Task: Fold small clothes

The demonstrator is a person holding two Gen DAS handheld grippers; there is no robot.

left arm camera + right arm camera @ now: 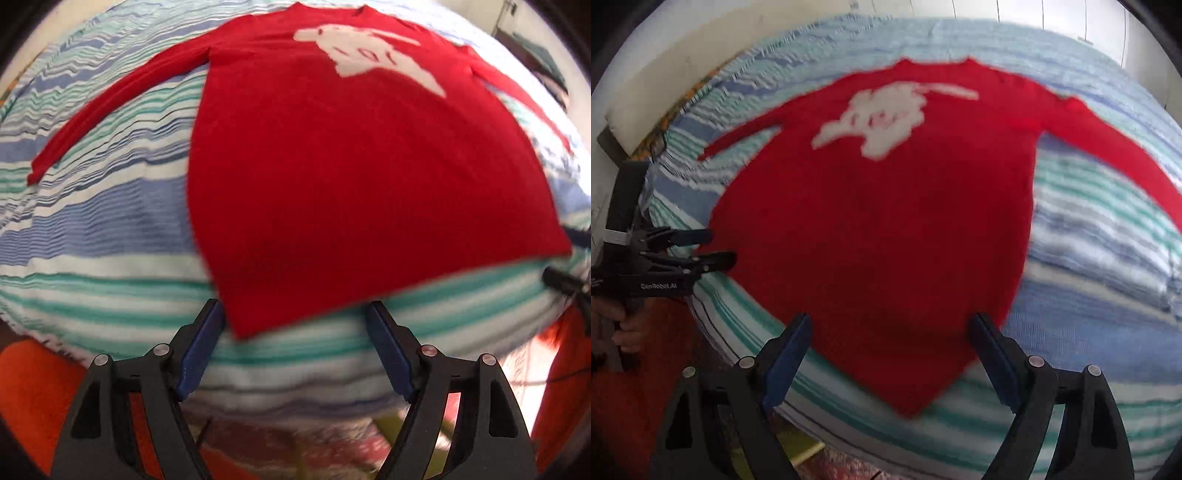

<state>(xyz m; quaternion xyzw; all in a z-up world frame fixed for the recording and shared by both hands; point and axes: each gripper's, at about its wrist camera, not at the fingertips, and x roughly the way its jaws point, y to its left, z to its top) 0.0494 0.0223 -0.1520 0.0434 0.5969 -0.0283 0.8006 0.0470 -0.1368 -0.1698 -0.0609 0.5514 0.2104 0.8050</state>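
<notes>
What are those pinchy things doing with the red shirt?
A person holds a pincher in each hand, getting ready to fold. The red long-sleeved shirt lies flat, print side up, sleeves spread, on a striped blanket. The left gripper and the right gripper hang open over its bottom corners. Nothing is folded yet.

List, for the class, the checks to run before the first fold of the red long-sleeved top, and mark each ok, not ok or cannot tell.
1. Red top lies flat, print up, on the striped cover: ok.
2. Both sleeves spread out to the sides: ok.
3. Left gripper open, nothing between its fingers: ok.
4. Right gripper open, holding nothing: ok.
5. Hem free of creases: cannot tell, the pictures are blurred.
6. Far cuff lying flat: cannot tell.
</notes>
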